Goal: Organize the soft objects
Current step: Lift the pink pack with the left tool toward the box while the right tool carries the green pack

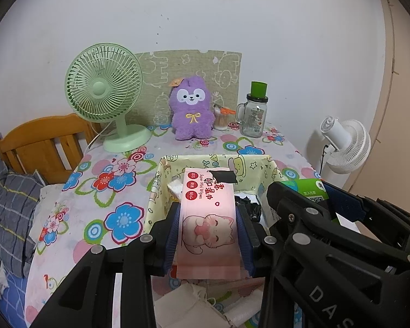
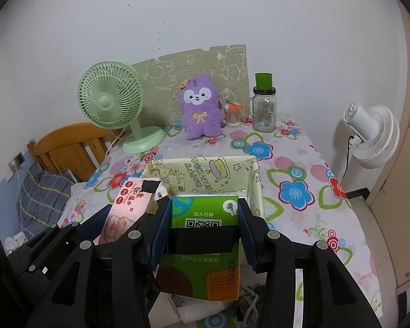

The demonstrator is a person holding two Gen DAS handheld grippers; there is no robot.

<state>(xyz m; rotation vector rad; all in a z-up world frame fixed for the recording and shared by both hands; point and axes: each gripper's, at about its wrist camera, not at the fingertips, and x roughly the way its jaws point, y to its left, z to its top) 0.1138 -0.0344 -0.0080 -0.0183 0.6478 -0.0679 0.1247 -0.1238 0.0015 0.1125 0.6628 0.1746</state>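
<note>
My left gripper (image 1: 208, 218) is shut on a pink wet-wipes pack (image 1: 207, 218) with a cat picture, held over the near edge of the yellow fabric storage box (image 1: 161, 180). My right gripper (image 2: 203, 218) is shut on a green tissue pack (image 2: 202, 246) with a QR code, also held over the box (image 2: 255, 186). The pink pack (image 2: 128, 205) and the left gripper's fingers (image 2: 95, 218) show at the left of the right wrist view. The right gripper's fingers (image 1: 341, 199) and the green pack (image 1: 309, 188) show at the right of the left wrist view. White and black items lie inside the box (image 1: 248, 205).
On the flowered tablecloth (image 1: 117, 191) stand a green desk fan (image 1: 106, 95), a purple plush toy (image 1: 191, 109), a cotton-swab cup (image 1: 221, 119) and a glass jar with a green lid (image 1: 254, 114). A white fan (image 1: 344, 145) stands right, a wooden bed (image 1: 41, 147) left. Cloth bags (image 1: 188, 303) lie near.
</note>
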